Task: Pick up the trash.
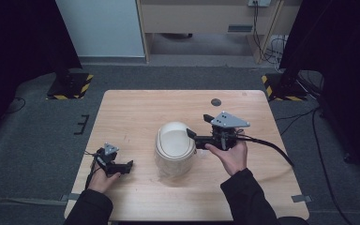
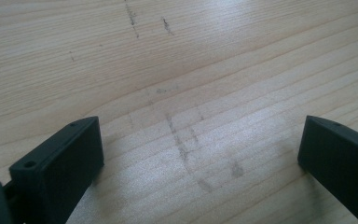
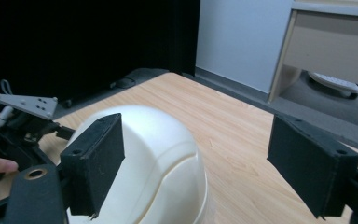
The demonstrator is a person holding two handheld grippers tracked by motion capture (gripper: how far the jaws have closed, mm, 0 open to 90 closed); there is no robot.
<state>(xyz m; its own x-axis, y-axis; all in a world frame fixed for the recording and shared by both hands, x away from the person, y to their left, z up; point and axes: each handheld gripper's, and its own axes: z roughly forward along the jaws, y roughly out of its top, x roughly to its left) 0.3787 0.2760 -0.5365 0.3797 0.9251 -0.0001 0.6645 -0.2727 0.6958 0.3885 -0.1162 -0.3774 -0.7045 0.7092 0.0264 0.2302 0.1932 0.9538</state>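
Observation:
A white bin with a domed lid stands mid-table, toward the front. My right gripper is just right of the dome at lid height, open, with nothing between its jaws. In the right gripper view the dome sits low behind the left jaw of that gripper, and the wide gap between the jaws shows bare wood. My left gripper rests low near the table's front left, apart from the bin. It is open over bare, scuffed wood. The left gripper also appears beyond the dome.
The wooden table has a small dark round insert near its far edge. Beyond it are grey carpet, two stand bases with hazard stripes, black curtains on both sides and a wooden desk with cables.

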